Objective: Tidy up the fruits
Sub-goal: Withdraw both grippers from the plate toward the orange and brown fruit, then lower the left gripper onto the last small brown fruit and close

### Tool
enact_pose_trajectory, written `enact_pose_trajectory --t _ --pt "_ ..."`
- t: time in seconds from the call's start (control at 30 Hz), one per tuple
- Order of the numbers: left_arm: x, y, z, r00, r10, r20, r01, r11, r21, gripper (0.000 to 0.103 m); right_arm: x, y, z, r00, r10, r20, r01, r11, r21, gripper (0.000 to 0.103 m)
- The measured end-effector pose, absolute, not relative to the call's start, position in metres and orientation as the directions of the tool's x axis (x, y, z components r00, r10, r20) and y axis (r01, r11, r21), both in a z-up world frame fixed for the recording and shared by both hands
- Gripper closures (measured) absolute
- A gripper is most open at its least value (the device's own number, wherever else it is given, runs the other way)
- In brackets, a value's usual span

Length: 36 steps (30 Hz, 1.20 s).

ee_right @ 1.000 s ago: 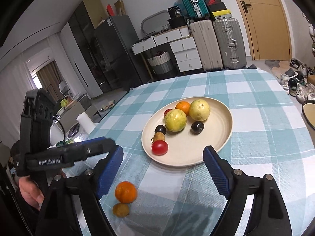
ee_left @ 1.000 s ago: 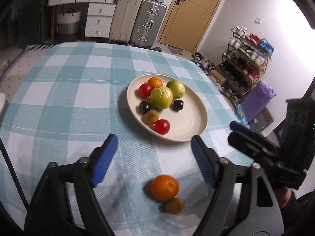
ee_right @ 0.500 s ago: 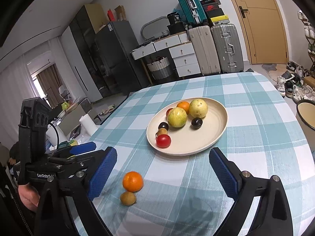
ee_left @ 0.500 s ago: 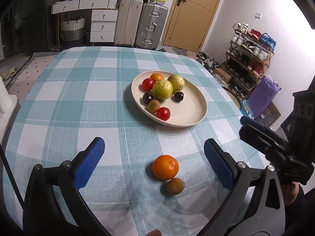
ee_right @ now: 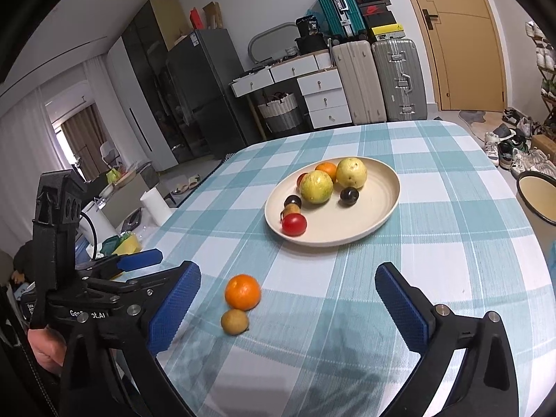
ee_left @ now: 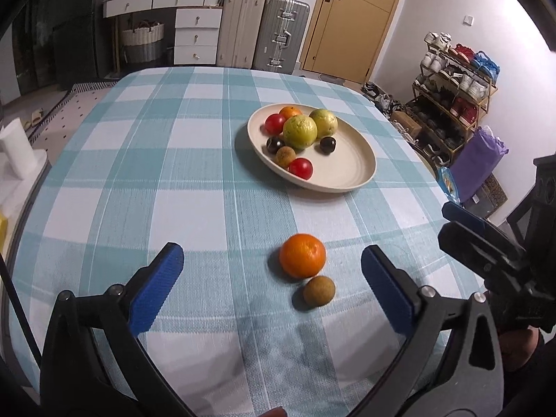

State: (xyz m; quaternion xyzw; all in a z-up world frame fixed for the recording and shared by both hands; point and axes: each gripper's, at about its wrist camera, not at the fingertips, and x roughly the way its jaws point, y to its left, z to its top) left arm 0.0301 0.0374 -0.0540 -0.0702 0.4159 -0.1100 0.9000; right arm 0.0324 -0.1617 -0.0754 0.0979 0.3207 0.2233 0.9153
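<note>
An orange (ee_left: 302,255) and a small brown fruit (ee_left: 319,290) lie side by side on the checked tablecloth (ee_left: 173,180). A cream plate (ee_left: 351,170) farther off holds two green-yellow fruits, an orange, two red tomatoes, two dark plums and a brown fruit. My left gripper (ee_left: 274,286) is open and empty, hovering just short of the loose orange. My right gripper (ee_right: 286,304) is open and empty, to the right of the loose orange (ee_right: 242,292) and brown fruit (ee_right: 235,321). The plate shows in the right wrist view too (ee_right: 378,208).
The right gripper shows at the right edge of the left wrist view (ee_left: 486,243); the left gripper shows at the left of the right wrist view (ee_right: 114,271). A cream bowl (ee_right: 537,198) sits off the table's right side. Suitcases, drawers and a shoe rack stand beyond.
Both grippers have drawn back and risen from the table, so the plate and loose fruits look farther off. The left jaws have opened wider. No fruit has moved.
</note>
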Motion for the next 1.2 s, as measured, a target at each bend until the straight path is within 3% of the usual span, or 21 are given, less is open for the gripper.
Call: enact_pose_trajectory --t 0.47,0.63,0.8,0.87,0.93,1.07,1.13,1.2 --pt "0.022 0.029 -0.086 0.555 -0.312 -0.771 0.144 0.949 -0.280 0.001 0.015 -0.164 -0.084 0.696 0.443 -0.565 -0.319 0.896 0.309 0.000" --pt "0.025 0.012 -0.094 0.555 -0.246 -0.794 0.143 0.969 -0.200 0.002 0.015 -0.167 -0.090 0.690 0.441 -0.574 -0.307 0.896 0.320 0.000" --pt "0.034 0.002 -0.099 0.537 -0.250 -0.806 0.152 0.968 -0.200 0.004 0.017 -0.173 -0.096 0.691 0.436 -0.577 -0.290 0.898 0.332 0.000" --pt "0.036 -0.001 -0.100 0.529 -0.267 -0.806 0.167 0.963 -0.210 0.010 0.019 -0.176 -0.098 0.690 0.436 -0.578 -0.284 0.897 0.339 0.000" --pt "0.037 -0.004 -0.102 0.518 -0.283 -0.807 0.181 0.959 -0.220 0.026 0.021 -0.178 -0.101 0.686 0.437 -0.581 -0.279 0.896 0.345 0.000" --pt "0.039 -0.008 -0.107 0.486 -0.316 -0.815 0.194 0.948 -0.252 0.043 0.023 -0.183 -0.105 0.682 0.435 -0.588 -0.275 0.897 0.345 0.000" --pt "0.040 -0.008 -0.110 0.476 -0.317 -0.820 0.189 0.948 -0.257 0.059 0.024 -0.185 -0.107 0.682 0.437 -0.586 -0.273 0.896 0.351 0.000" --pt "0.042 -0.009 -0.113 0.464 -0.316 -0.828 0.191 0.948 -0.255 0.067 0.025 -0.187 -0.107 0.684 0.438 -0.584 -0.270 0.895 0.355 0.000"
